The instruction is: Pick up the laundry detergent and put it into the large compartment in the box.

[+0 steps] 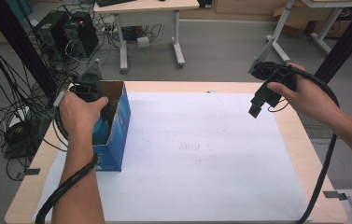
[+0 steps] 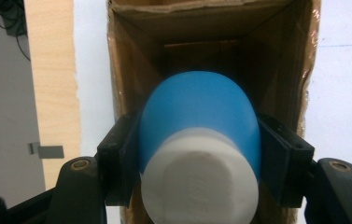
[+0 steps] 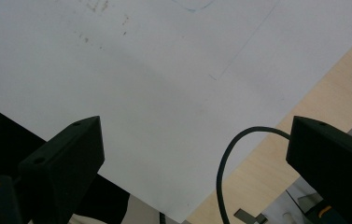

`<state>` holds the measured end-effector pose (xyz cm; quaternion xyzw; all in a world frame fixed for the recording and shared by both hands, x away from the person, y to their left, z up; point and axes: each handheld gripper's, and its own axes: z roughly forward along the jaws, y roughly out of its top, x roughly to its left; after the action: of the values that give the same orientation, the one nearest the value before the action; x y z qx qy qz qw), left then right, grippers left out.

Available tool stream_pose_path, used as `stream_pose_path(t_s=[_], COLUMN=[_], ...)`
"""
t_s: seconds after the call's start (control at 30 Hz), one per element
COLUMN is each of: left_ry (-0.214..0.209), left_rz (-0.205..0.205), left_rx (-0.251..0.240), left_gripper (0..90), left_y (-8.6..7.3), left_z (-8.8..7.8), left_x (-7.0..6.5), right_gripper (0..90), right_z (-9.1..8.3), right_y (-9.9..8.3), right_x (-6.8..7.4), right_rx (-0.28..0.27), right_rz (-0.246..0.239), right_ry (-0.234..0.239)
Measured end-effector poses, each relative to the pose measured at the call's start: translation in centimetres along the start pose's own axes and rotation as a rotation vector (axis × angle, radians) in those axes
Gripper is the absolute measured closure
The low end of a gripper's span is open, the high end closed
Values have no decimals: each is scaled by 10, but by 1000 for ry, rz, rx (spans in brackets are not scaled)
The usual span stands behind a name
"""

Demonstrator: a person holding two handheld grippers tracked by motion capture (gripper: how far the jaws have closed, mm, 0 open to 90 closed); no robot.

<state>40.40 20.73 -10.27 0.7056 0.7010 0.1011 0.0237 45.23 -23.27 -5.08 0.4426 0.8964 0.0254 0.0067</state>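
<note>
While the left gripper (image 2: 200, 154) holds the blue bottle (image 2: 200, 116) over the open mouth of the cardboard box (image 2: 131, 74), the step in hand reads as lowering the bottle into that box. Its 2 fingers (image 2: 120, 158) are clamped on the bottle's sides just above the white cap (image 2: 199, 179), with the rounded blue base pointing into the box. In the high view the box (image 1: 117, 126) stands at the left edge of the worktop (image 1: 201, 154), on the white paper sheet.

The next move calls for a straight descent clear of the box walls, then release once the bottle is seated.

Farther right, the right gripper (image 1: 257, 105) hangs above the worktop, fingers (image 3: 66, 154) spread wide and holding nothing.
</note>
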Motion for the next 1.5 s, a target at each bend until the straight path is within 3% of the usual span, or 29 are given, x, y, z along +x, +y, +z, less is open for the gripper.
stream_pose_path(t_s=[0.53, 1.5], left_ry=[0, 9], left_rz=[12, -8], left_rx=[6, 2], left_gripper=[381, 377], left_y=[-2, 1], left_z=[19, 21], left_x=[-4, -7], right_gripper=[42, 42], right_z=[5, 9], right_y=[2, 2], right_x=[1, -3], right_rx=[8, 14], right_rz=[-2, -9], right_ry=[-5, 1])
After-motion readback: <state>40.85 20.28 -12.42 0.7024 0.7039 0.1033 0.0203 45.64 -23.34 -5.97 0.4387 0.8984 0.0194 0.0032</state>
